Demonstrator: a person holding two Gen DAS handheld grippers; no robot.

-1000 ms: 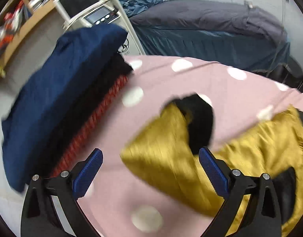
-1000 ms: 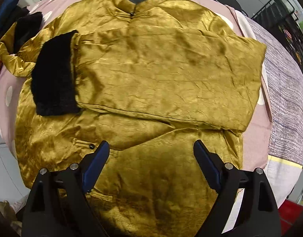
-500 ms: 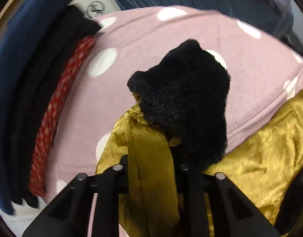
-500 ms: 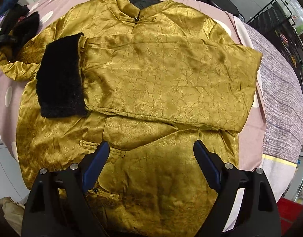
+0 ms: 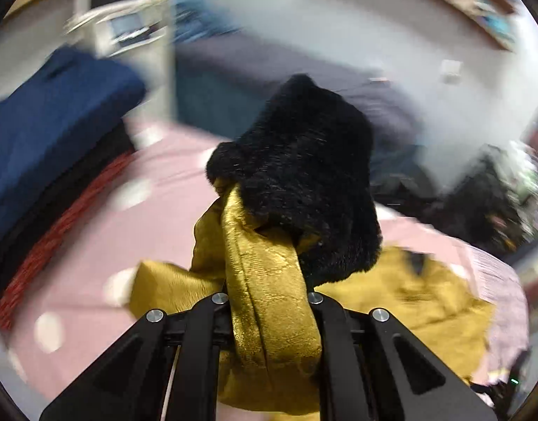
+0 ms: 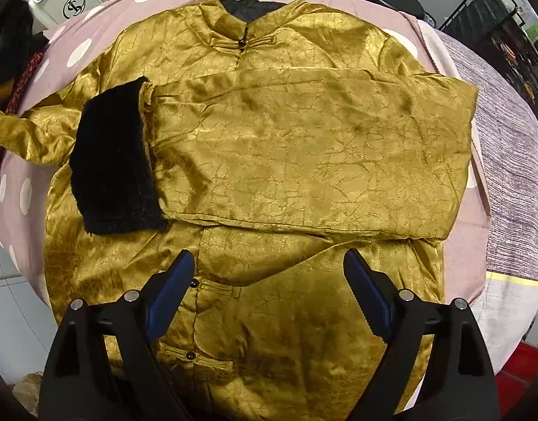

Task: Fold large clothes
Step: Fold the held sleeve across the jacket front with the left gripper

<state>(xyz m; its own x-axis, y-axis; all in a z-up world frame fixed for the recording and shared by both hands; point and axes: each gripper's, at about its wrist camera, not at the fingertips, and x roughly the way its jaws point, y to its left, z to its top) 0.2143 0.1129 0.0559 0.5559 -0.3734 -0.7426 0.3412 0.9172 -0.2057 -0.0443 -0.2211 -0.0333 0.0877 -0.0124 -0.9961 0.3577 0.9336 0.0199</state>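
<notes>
Left wrist view is showing the left tongs [image 5: 269, 301] clamping the gold satin jacket's [image 6: 304, 161] black-fur-cuffed sleeve [image 5: 269, 263] aloft beside the spread body, while the right tongs [image 6: 269, 280] are hovering wide above its hem.

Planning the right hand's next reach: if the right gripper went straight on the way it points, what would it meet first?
Probably the gold jacket: the open right gripper points at its front, just below the folded sleeve. Depth is unclear.

Gold crackle-patterned jacket [image 6: 304, 161], black fur cuffs [image 6: 114, 161], pink cover [image 6: 76, 42] (white polka dots), navy garment [image 5: 48, 122]
</notes>
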